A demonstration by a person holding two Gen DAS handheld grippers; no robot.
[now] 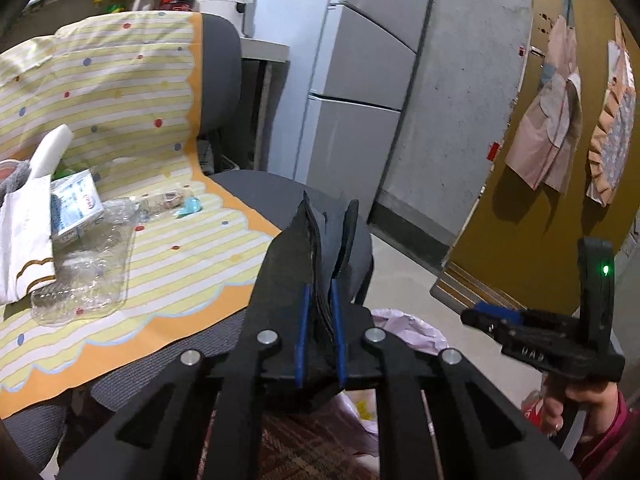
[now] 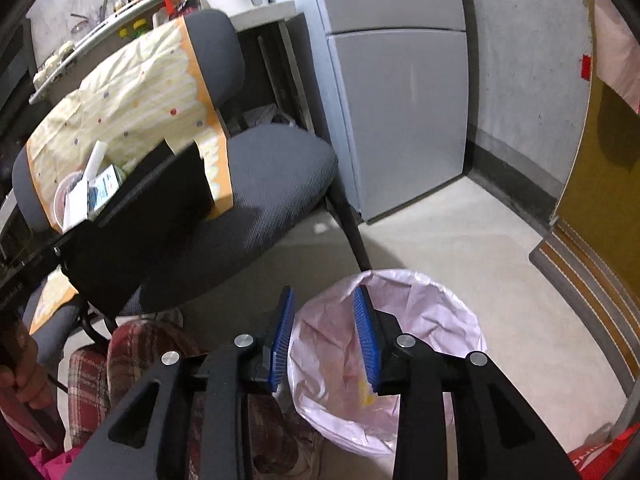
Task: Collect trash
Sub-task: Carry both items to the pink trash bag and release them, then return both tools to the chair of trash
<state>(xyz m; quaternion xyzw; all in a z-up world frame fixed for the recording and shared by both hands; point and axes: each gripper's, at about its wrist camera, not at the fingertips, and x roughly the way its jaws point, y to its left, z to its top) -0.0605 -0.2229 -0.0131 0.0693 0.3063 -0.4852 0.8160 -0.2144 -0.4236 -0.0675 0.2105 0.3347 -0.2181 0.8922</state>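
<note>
Black folded trash [image 1: 316, 256] upright, long axis forward, clamped in left gripper [image 1: 320, 336]; right gripper [image 2: 325, 336] agape, empty.

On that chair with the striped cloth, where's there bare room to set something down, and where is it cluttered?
Free: the grey seat right of the cloth's orange edge, toward the fridge, and the striped cloth over the backrest. Crowded: the cloth's left part, where the clear plastic bottle, small carton and white paper bunch together.
</note>
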